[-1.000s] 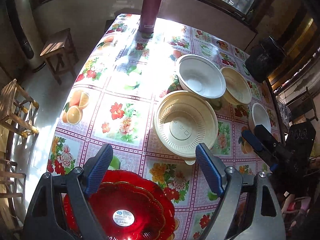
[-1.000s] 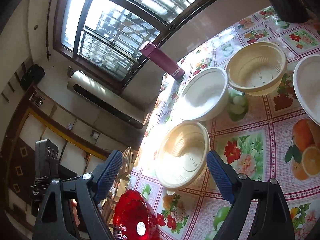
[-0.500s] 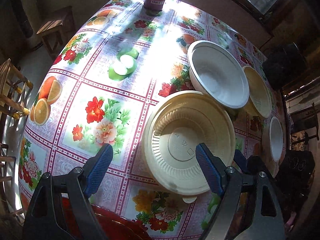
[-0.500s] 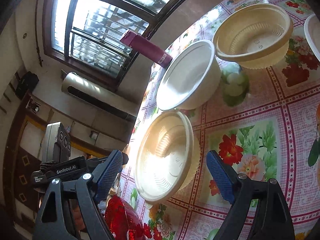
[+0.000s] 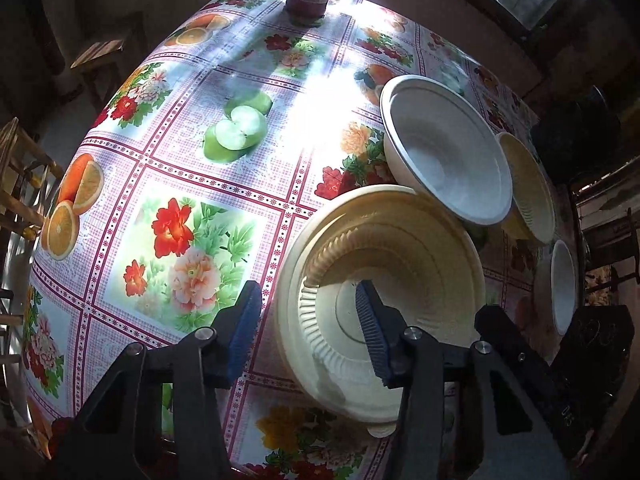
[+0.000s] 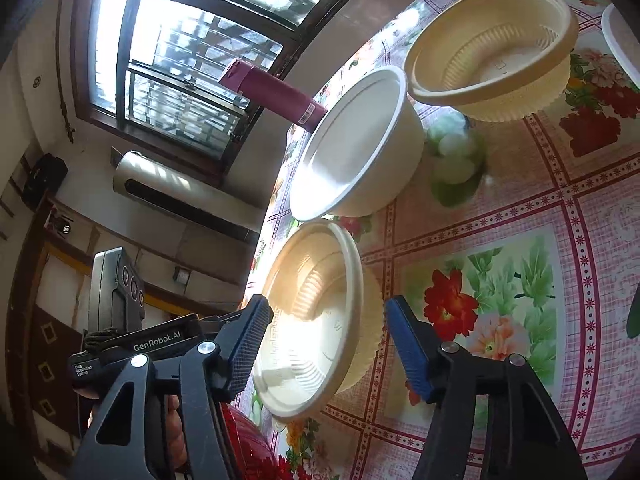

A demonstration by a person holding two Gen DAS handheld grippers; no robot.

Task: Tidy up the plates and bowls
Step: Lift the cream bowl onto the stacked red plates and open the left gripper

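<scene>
Sunlit oilcloth printed with flowers and fruit covers the table under both your tools. Nearest you, the left gripper straddles the near wall of the cream ribbed bowl: one blue pad outside, one inside, jaws just narrowed to about half; whether the pads press on the rim you cannot tell. Your right gripper has also just been closing and brackets the same bowl from the other side, its right pad apart from the wall, its left pad against the bright rim, contact unclear. "GenRobot.AI" and small lines starting "Data Acquisition System" read on the left tool's body in the right wrist view. That bowl is empty, with small embossed marks on its floor too faint to read.

Just beyond, its rim touching or overlapping, stands an empty white bowl, then a second cream ribbed bowl, also empty, and a small white dish near the right edge. A red dish shows low at the near edge. Open cloth lies to the left. At the far end a maroon flask carries a white label, unreadable, before the barred window.
</scene>
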